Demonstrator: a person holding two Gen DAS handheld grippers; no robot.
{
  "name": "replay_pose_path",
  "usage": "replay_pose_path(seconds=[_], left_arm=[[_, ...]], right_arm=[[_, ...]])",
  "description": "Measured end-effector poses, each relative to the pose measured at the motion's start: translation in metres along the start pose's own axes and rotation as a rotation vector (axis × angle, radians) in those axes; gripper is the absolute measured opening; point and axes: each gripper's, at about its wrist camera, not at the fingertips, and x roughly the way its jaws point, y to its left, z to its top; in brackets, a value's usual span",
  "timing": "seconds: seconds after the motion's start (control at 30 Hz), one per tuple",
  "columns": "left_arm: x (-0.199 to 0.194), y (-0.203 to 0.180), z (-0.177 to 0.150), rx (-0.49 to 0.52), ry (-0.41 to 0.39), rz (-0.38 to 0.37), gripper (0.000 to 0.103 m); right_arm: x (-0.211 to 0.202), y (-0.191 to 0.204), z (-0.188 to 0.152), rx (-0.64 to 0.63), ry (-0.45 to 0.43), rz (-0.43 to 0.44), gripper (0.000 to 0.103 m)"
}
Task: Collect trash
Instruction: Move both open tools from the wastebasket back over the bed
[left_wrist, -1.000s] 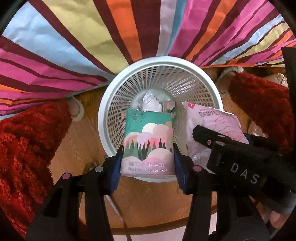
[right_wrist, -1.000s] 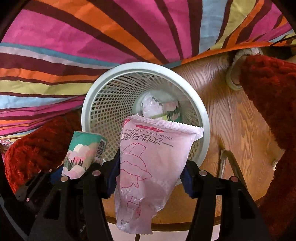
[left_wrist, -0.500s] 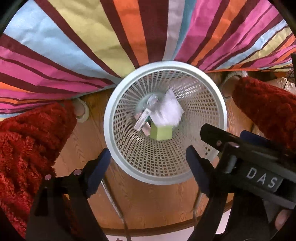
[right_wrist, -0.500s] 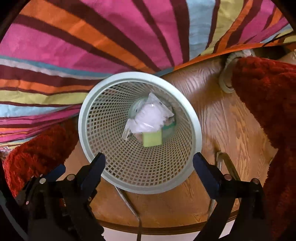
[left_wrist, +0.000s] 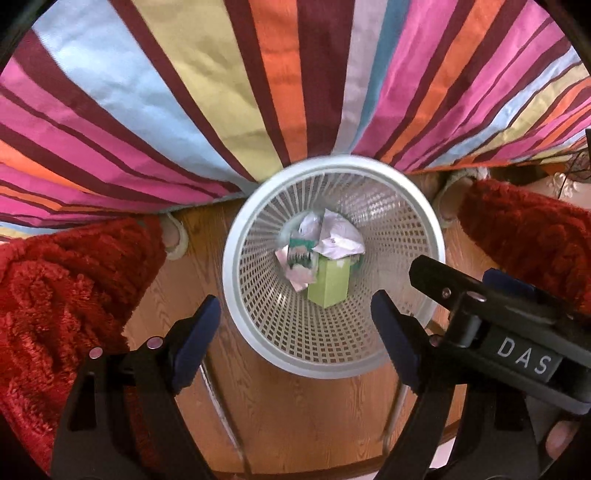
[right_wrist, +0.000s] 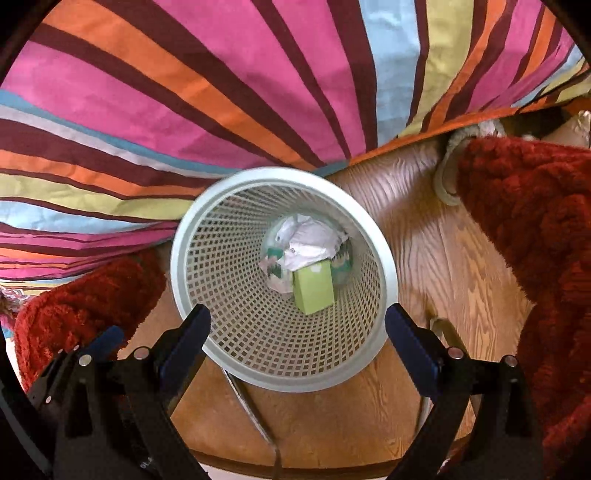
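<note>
A white mesh wastebasket (left_wrist: 413, 218) (right_wrist: 207, 221) stands on the wooden floor below both grippers. At its bottom lie a light green box (left_wrist: 329, 284) (right_wrist: 314, 286), crumpled white paper (left_wrist: 338, 236) (right_wrist: 314, 242), a green-and-pink tissue packet (left_wrist: 300, 254) (right_wrist: 274, 263) and a pink wrapper (left_wrist: 301, 277). My left gripper (left_wrist: 295, 319) hangs open above the basket's near rim, nothing between its fingers. My right gripper (right_wrist: 297, 330) is open too, above the same rim, and empty. Its black body (left_wrist: 491, 325) shows at the right of the left wrist view.
A striped bedcover (left_wrist: 258, 81) (right_wrist: 221, 92) hangs behind the basket. Fluffy red slippers (left_wrist: 55, 280) (right_wrist: 535, 229) stand on the wooden floor (right_wrist: 436, 258) to either side. A thin metal frame (left_wrist: 221, 406) crosses the floor near the basket.
Both grippers opened and let go: the tissue packet and the pink wrapper dropped into the basket. Both grippers then rose, so the basket looks smaller.
</note>
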Motion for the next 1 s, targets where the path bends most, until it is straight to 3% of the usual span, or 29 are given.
replay_pose_path(seconds=[0.17,0.3,0.53,0.87,1.0], left_arm=[[-0.025,0.005,-0.001,-0.027,-0.105,-0.001,0.081],[-0.054,0.011,-0.004,-0.053,-0.221,-0.046,0.081],[-0.095,0.022,-0.006,-0.092,-0.379,-0.036,0.081],[-0.138,0.032,0.005,-0.094,-0.532,0.026,0.081],[-0.151,0.034,0.015,-0.078,-0.574,0.059,0.081]], right_arm=[[-0.025,0.008,-0.002,-0.032,-0.109,0.013,0.091],[-0.051,0.006,-0.003,-0.056,-0.202,0.096,0.091],[-0.095,0.018,-0.007,-0.137,-0.392,0.128,0.091],[-0.147,0.047,-0.003,-0.317,-0.636,0.057,0.095],[-0.159,0.051,0.007,-0.337,-0.677,0.067,0.095]])
